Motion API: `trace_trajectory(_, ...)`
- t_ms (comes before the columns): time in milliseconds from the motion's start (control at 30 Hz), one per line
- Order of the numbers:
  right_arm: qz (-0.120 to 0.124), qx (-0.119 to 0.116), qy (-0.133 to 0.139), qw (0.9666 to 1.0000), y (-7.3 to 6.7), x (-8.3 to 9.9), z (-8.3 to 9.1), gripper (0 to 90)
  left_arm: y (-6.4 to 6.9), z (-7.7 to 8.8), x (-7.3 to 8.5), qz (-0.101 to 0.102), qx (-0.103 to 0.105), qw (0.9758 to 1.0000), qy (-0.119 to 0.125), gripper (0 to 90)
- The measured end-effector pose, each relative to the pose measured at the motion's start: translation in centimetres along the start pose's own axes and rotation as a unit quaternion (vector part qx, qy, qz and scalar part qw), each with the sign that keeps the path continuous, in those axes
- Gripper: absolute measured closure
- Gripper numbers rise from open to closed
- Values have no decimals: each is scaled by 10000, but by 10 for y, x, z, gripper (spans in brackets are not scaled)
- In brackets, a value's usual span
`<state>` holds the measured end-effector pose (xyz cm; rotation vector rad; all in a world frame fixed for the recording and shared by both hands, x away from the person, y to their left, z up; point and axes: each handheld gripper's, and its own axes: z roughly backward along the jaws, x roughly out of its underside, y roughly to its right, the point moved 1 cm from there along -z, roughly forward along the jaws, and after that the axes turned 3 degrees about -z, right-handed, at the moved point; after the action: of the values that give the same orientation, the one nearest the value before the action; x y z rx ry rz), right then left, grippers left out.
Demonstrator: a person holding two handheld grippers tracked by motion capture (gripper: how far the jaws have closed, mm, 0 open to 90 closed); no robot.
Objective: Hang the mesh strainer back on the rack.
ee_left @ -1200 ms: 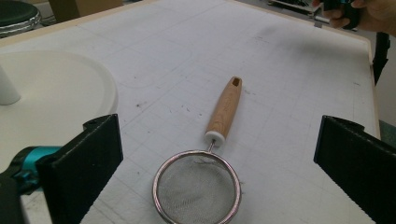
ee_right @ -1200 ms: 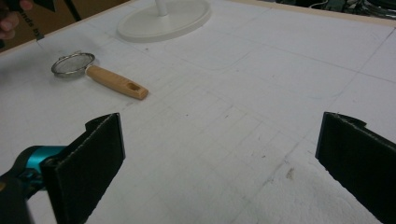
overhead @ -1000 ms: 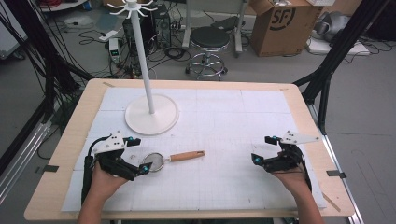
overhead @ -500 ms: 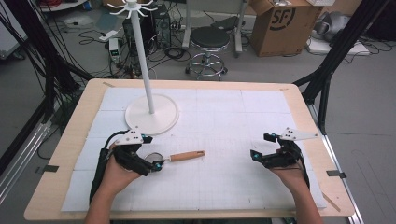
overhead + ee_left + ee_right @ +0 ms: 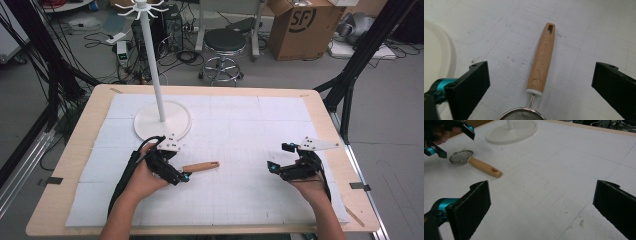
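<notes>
I've got the left tongs point(image 5: 176, 175) over the small metal mesh strainer with the light wooden handle point(image 5: 543, 60), jaws spread wide and holding nothing. This looks like the approach before a pick. In the left gripper view the handle lies flat on the white gridded mat point(image 5: 240, 130), running straight up between my two black jaws, with the mesh bowl point(image 5: 522, 115) at the bottom edge. There's a hanging slot at the handle's far end and a white collar where the wire neck joins. Next I'd lower and close across the handle, squarely, so it doesn't roll. The strainer sits just in front of the white round-based hook stand point(image 5: 162, 120). Right tongs point(image 5: 280, 167) rest wide open and empty, well apart on the worktop point(image 5: 65, 165).
</notes>
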<state>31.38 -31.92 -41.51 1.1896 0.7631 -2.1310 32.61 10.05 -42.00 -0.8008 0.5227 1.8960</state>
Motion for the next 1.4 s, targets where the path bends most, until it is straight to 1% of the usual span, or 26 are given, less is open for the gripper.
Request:
trace_trajectory(67, 2, -3, 13, 10000, 0, 0, 0, 5, -1, -6, -1, -96, -1, 9995, -311, 99)
trace_trajectory(133, -10, -9, 11, 10000, 0, 0, 0, 5, -1, -12, -4, -160, -31, 9984, -538, 111)
trace_trajectory(200, 20, -21, -2, 10000, 0, -1, 0, 5, -2, -17, -6, -147, 32, 9978, -649, 134)
trace_trajectory(233, 3, -40, -15, 10000, -1, -1, 0, 5, -3, -19, -7, -175, 82, 9971, -732, 165)
trace_trajectory(267, 31, -50, -19, 10000, -1, -1, -1, 5, -3, -22, -8, -157, 89, 9966, -808, 195)
trace_trajectory(300, 34, -47, -13, 10000, -1, -1, -1, 5, -4, -24, -9, -208, 83, 9955, -919, 222)
trace_trajectory(333, 22, -52, -34, 10000, -1, -1, -1, 5, -5, -25, -10, -199, 65, 9953, -947, 246)
trace_trajectory(400, 8, -55, -73, 10000, -1, 0, -2, 5, -5, -29, -8, -194, 100, 9942, -1057, 286)
trace_trajectory(467, 36, -95, -75, 9999, -2, 0, -3, 5, -4, -32, -6, -215, 132, 9921, -1230, 354)
trace_trajectory(533, 57, -107, -79, 9999, -2, 0, -3, 5, -3, -33, -5, -247, 59, 9905, -1349, 400)
trace_trajectory(567, 59, -119, -92, 9999, -2, 0, -3, 5, -3, -33, -5, -192, 31, 9913, -1301, 411)
trace_trajectory(633, 130, -81, -100, 9998, -3, 0, -4, 6, -4, -33, -5, -229, -18, 9912, -1302, 468)
trace_trajectory(667, 181, -71, -93, 9998, -4, 0, -4, 6, -4, -33, -5, -186, -19, 9916, -1280, 483)
trace_trajectory(700, 165, -102, -98, 9998, -5, 0, -4, 6, -5, -32, -5, -241, -30, 9912, -1302, 498)
trace_trajectory(733, 182, -100, -91, 9997, -5, 0, -4, 6, -4, -32, -5, -261, -56, 9914, -1285, 508)
trace_trajectory(767, 189, -87, -87, 9997, -5, 0, -4, 6, -3, -32, -5, -280, -57, 9909, -1318, 515)
trace_trajectory(867, 173, -78, -66, 9998, -4, 0, -3, 6, -1, -32, -6, -335, 15, 9907, -1317, 591)
trace_trajectory(900, 166, -88, -73, 9998, -4, 0, -3, 6, -1, -32, -6, -339, 6, 9906, -1325, 606)
trace_trajectory(1033, 165, -92, -108, 9998, -5, 0, -4, 6, 2, -32, -6, -379, 13, 9901, -1353, 636)
trace_trajectory(1067, 182, -75, -105, 9998, -5, 0, -4, 6, 2, -32, -7, -436, 14, 9896, -1370, 654)
trace_trajectory(1100, 159, -74, -100, 9998, -5, 0, -4, 6, 4, -32, -7, -394, -4, 9898, -1369, 675)
trace_trajectory(1133, 151, -81, -86, 9998, -5, 0, -4, 6, 5, -32, -7, -375, -51, 9897, -1382, 679)
trace_trajectory(1233, 174, -71, -74, 9998, -4, 0, -4, 6, 6, -32, -9, -356, -99, 9889, -1442, 681)
trace_trajectory(1333, 160, -77, -92, 9998, -4, 0, -4, 6, 5, -33, -9, -335, -81, 9890, -1437, 675)
trace_trajectory(1367, 168, -87, -93, 9998, -4, 0, -4, 6, 4, -33, -9, -360, -70, 9889, -1437, 668)
trace_trajectory(1400, 164, -90, -95, 9998, -4, 0, -5, 6, 4, -33, -8, -327, -97, 9893, -1420, 656)
